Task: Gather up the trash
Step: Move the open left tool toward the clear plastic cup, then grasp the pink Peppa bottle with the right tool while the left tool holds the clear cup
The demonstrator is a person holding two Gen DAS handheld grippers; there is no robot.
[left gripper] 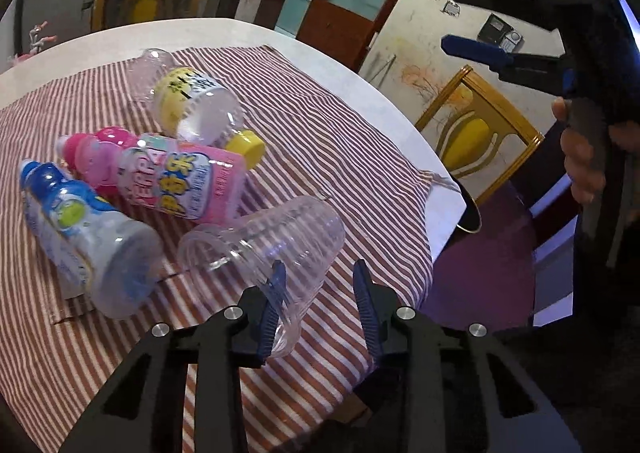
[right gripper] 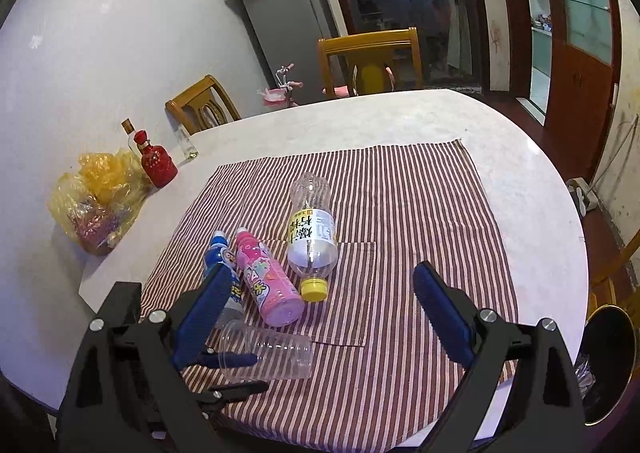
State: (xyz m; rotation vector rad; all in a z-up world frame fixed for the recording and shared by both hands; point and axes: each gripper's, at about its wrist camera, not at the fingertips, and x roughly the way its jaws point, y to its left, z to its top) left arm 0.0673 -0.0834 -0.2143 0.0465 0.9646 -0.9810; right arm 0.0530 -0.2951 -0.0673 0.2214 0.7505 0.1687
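A clear ribbed plastic cup (left gripper: 272, 249) lies on its side on the striped cloth (left gripper: 340, 157). My left gripper (left gripper: 320, 285) is open, with one finger inside the cup's mouth and the other outside its wall. The cup also shows in the right wrist view (right gripper: 276, 353), with the left gripper's fingers (right gripper: 236, 360) at its rim. A blue bottle (left gripper: 88, 237), a pink bottle (left gripper: 172, 177) and a clear bottle with a yellow cap (left gripper: 192, 105) lie beside it. My right gripper (right gripper: 320, 293) is open and empty, above the table's near edge. It also shows in the left wrist view (left gripper: 472, 17).
A dark round bin (right gripper: 608, 365) stands on the floor off the table's right edge. A red bottle (right gripper: 156, 163), a glass bottle and a yellow plastic bag (right gripper: 100, 201) sit at the table's left. Wooden chairs (right gripper: 372, 57) stand around the white table (right gripper: 400, 117).
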